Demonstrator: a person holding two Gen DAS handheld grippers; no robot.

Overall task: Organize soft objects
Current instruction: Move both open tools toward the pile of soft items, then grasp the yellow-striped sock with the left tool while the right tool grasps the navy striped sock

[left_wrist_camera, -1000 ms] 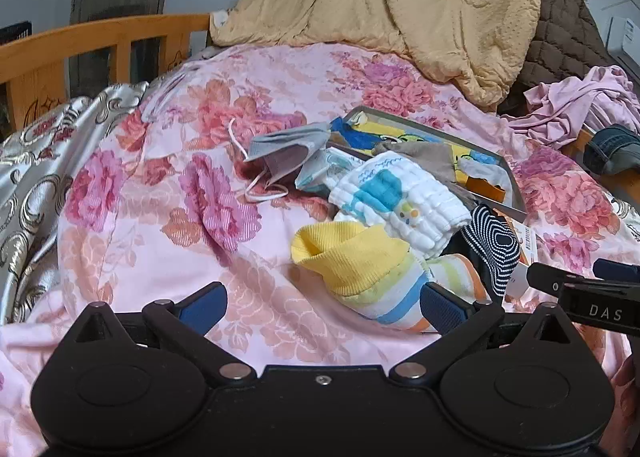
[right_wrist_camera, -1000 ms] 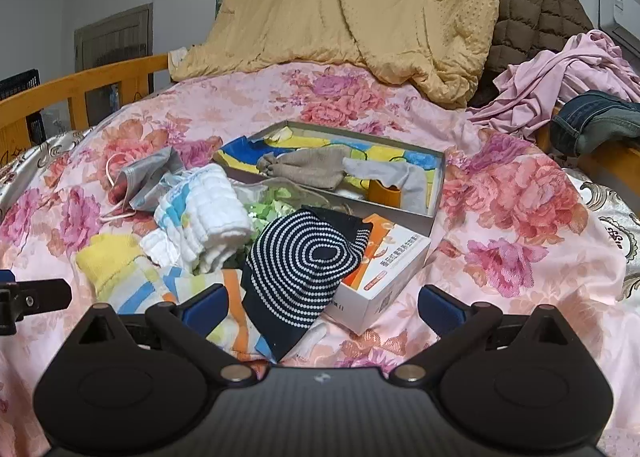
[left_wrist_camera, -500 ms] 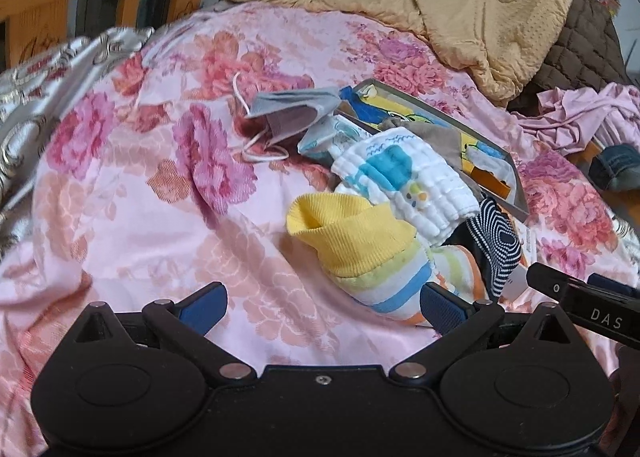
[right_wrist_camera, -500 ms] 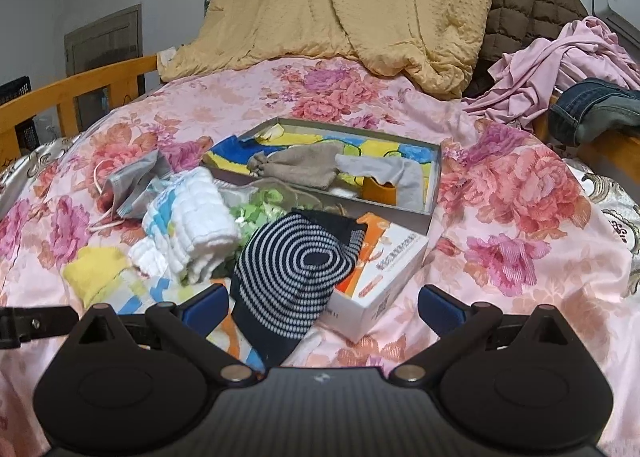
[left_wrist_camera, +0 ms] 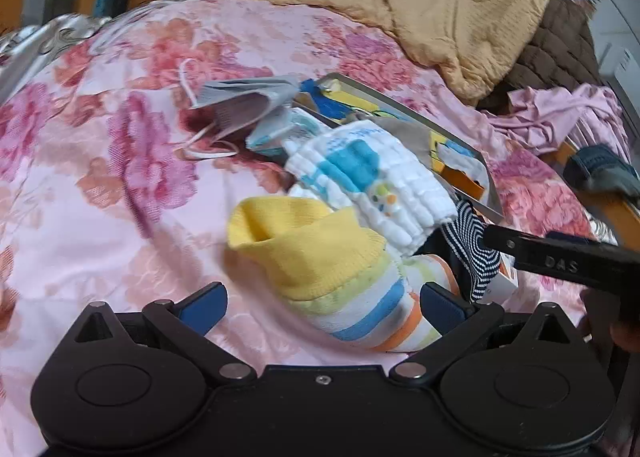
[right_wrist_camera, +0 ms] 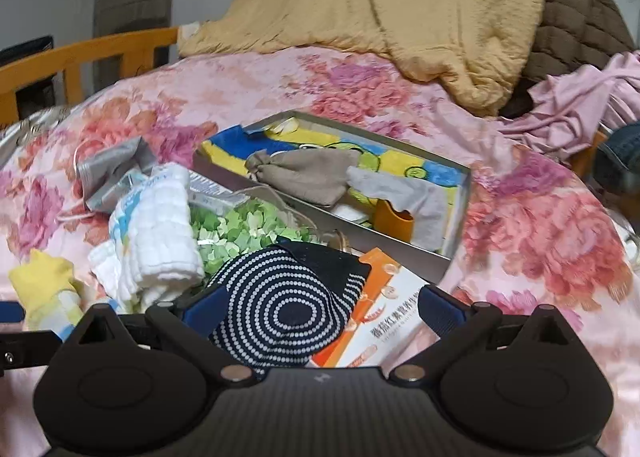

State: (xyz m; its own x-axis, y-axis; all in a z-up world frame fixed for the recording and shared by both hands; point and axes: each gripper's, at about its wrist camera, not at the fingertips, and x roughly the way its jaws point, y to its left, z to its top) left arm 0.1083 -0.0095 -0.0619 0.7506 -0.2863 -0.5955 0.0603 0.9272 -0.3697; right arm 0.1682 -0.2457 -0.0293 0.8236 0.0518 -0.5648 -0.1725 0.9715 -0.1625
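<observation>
On the pink floral bedspread, a yellow-cuffed striped sock (left_wrist_camera: 320,257) lies between the fingers of my left gripper (left_wrist_camera: 322,303), which is open and close over it. Behind the sock sit a white quilted cloth (left_wrist_camera: 372,181) and a grey face mask (left_wrist_camera: 240,105). My right gripper (right_wrist_camera: 322,305) is open too, its fingers on either side of a navy cloth with white dotted rings (right_wrist_camera: 280,297). That cloth rests on an orange-and-white box (right_wrist_camera: 384,321). A shallow grey tray (right_wrist_camera: 332,219) beyond holds a taupe pouch (right_wrist_camera: 308,173) and a grey sock (right_wrist_camera: 404,197).
A bag of green pieces (right_wrist_camera: 248,225) lies between the white cloth (right_wrist_camera: 156,233) and the tray. A tan quilt (right_wrist_camera: 400,5) and pink clothes (right_wrist_camera: 580,105) are heaped at the back. A wooden bed rail (right_wrist_camera: 80,57) runs along the left.
Both grippers have moved forward and down into the pile. The striped sock now sits between the left fingers, and the navy cloth between the right fingers. Nothing has been gripped.
</observation>
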